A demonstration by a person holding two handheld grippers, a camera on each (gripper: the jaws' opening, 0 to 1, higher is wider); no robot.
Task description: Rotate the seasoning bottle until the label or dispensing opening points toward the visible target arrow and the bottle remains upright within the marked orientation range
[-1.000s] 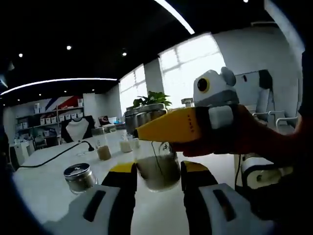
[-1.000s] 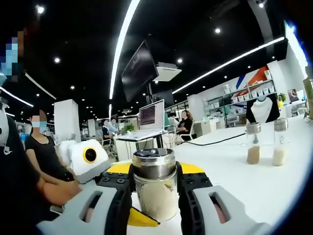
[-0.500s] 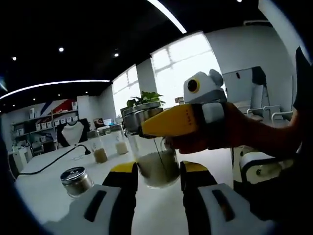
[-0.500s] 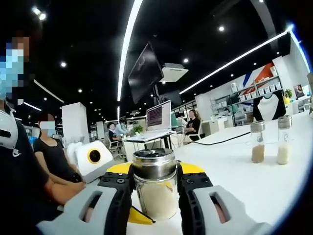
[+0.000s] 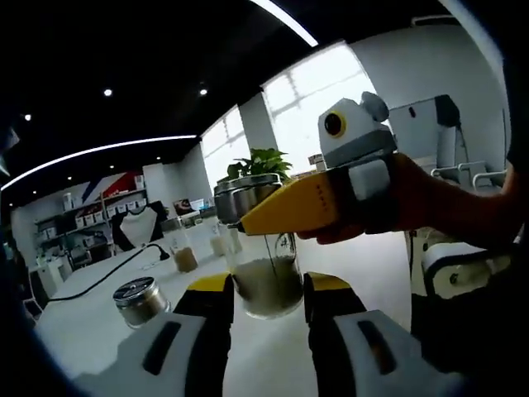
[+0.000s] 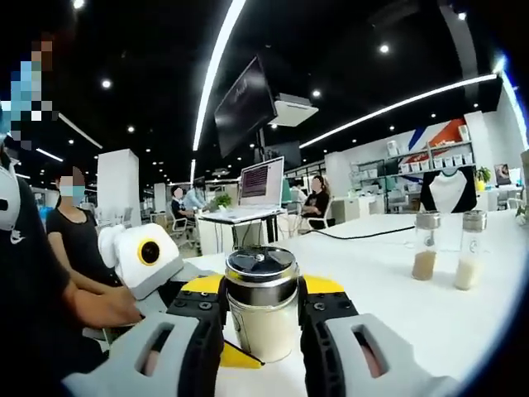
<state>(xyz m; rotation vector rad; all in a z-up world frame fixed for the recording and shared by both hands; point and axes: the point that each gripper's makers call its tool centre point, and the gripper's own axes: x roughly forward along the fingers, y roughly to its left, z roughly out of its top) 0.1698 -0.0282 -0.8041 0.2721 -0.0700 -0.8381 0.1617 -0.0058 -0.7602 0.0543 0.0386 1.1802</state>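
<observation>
A glass seasoning jar (image 5: pixel 264 285) with pale powder and a shiny metal lid (image 6: pixel 260 266) stands upright over the white table (image 5: pixel 273 356). My left gripper (image 5: pixel 266 289) is shut on its lower part, with a pad at each side of the glass. My right gripper (image 6: pixel 261 298) is shut on the same jar (image 6: pixel 263 318) just under the lid. In the left gripper view the right gripper (image 5: pixel 285 208) reaches in from the right, held by a hand. In the right gripper view the left gripper (image 6: pixel 161 269) comes in from the left, and its yellow tip shows below the jar.
A short jar with a metal lid (image 5: pixel 140 298) stands on the table to the left. Two tall bottles (image 6: pixel 426 244) (image 6: pixel 469 248) stand further off, near a black cable (image 5: pixel 99 277). Behind are a laptop (image 6: pixel 260 184), seated people and a plant (image 5: pixel 256 161).
Both views have shifted and tilted a little with the hands. The jar has stayed between both pairs of jaws; I cannot tell how far it has turned.
</observation>
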